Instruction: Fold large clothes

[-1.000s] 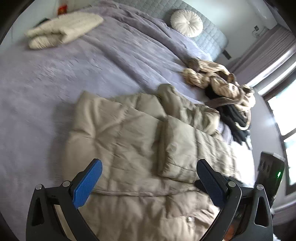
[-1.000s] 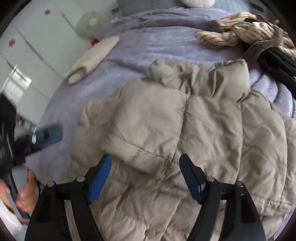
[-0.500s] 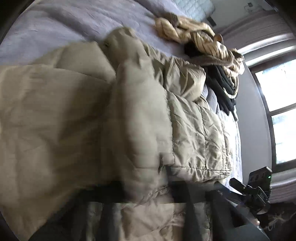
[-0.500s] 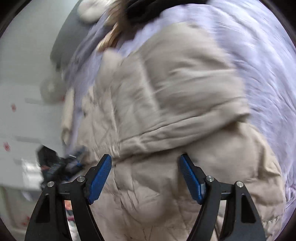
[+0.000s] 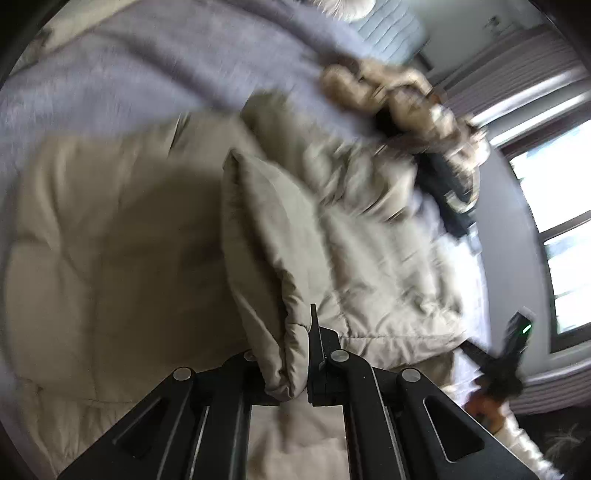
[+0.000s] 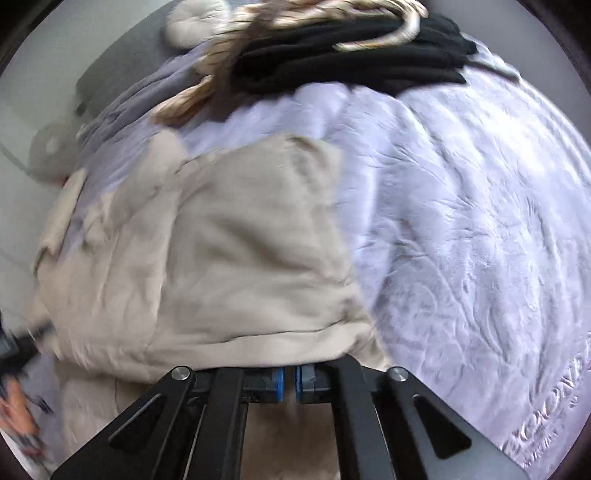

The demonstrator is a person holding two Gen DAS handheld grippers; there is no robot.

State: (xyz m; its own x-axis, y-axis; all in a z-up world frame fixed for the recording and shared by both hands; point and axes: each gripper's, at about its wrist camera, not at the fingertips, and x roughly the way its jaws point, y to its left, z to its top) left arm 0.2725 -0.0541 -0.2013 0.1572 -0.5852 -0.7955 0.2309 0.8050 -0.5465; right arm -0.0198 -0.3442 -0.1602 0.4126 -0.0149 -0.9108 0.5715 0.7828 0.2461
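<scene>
A large beige puffer jacket [image 5: 110,240] lies spread on a lavender bed cover [image 5: 110,81]. My left gripper [image 5: 295,365] is shut on a thick folded edge of the jacket, which stands up between the jaws. In the right wrist view the jacket [image 6: 240,258] fills the lower left. My right gripper [image 6: 290,384] is shut on the jacket's hem, with cloth bunched over the blue pads [image 6: 279,384]. Both views are blurred by motion.
A striped tan garment [image 5: 399,96] and black clothes [image 5: 447,195] are piled at the far side of the bed; the black clothes [image 6: 351,55] also show in the right wrist view. A round cushion [image 5: 347,5] sits by the headboard. A window [image 5: 557,229] is at right. Bare bed cover [image 6: 461,240] lies right of the jacket.
Both grippers were open above the jacket one second ago. They came down onto its near edge and closed on it. The held cloth now lifts between the left jaws.
</scene>
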